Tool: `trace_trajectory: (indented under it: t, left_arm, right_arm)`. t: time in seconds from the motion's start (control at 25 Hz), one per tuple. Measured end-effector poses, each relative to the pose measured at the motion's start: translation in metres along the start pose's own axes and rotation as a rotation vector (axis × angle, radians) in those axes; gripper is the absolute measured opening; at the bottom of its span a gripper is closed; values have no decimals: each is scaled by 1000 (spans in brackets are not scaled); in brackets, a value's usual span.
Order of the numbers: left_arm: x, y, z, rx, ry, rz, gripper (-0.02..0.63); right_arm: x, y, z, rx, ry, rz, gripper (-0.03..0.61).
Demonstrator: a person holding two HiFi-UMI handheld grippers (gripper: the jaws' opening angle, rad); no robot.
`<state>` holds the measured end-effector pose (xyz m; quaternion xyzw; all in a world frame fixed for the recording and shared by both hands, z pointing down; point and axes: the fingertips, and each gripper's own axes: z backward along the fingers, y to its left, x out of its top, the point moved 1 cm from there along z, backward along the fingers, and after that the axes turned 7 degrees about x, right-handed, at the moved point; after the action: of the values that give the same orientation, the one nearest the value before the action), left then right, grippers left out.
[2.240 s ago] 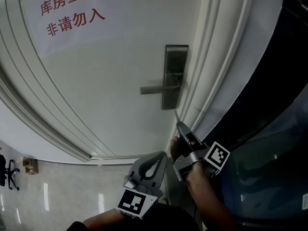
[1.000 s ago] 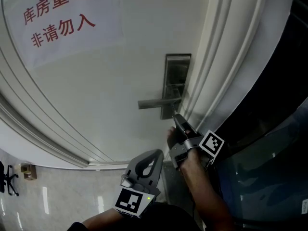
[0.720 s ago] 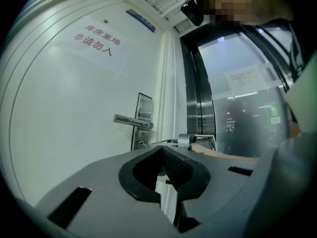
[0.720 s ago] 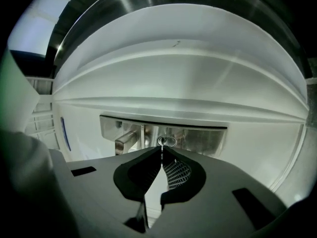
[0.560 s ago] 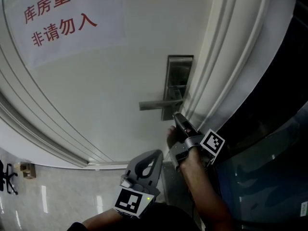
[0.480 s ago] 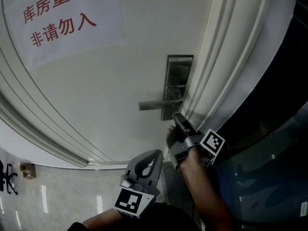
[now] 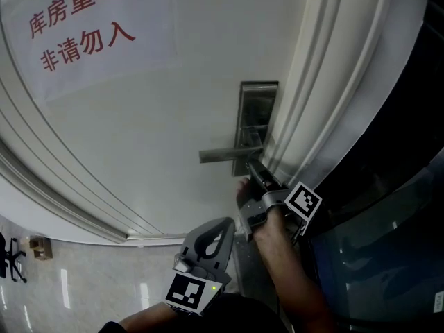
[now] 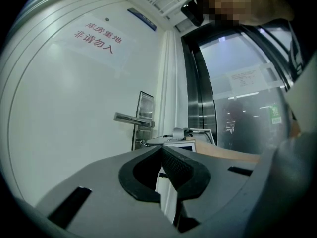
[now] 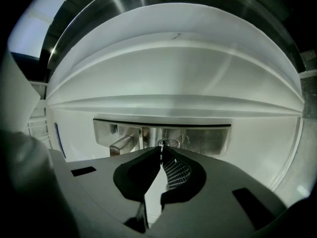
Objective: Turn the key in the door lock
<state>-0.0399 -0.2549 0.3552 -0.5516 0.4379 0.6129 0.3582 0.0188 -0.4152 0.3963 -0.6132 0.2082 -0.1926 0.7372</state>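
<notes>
Soft, even indoor light falls on the white door (image 7: 173,82), leaving no hard shadows. The head view darkens sharply toward the glass panel (image 7: 388,241) at its right edge. Pale streaks of glare lie on the floor (image 7: 90,276). Wide-angle distortion bows the door mouldings into arcs. Both gripper views sit inside round black vignettes. In the right gripper view the steel lock plate (image 9: 208,138) gleams dully. The right claw (image 9: 161,151) is shadowed and soft, and the key (image 9: 168,143) is tiny and blurred.

The right gripper (image 7: 252,167), mid-frame on an outstretched forearm (image 7: 281,262), has its jaws pinched on the key (image 9: 161,148); the left gripper (image 7: 223,229) hangs at lower centre, jaws together.
</notes>
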Motion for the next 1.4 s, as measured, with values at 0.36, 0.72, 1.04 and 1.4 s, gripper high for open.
trace_trajectory:
  t: [0.36,0.72,1.04,1.4]
  left_arm:
    - [-3,11,-5,3,13,18,8]
    - [-4,10,-5,-14,11,17,8]
    - [-1,0,3,-18,2,9,8]
    - [3,-17,13,-10,-10,14,8]
  right_arm:
    - [2,-1,-11,7,-24,13,21]
    - [3,-2,-13,59,-6,18,21]
    - [1,0,9,75,0,61,23]
    - [-22,13,57,56,147,235,21]
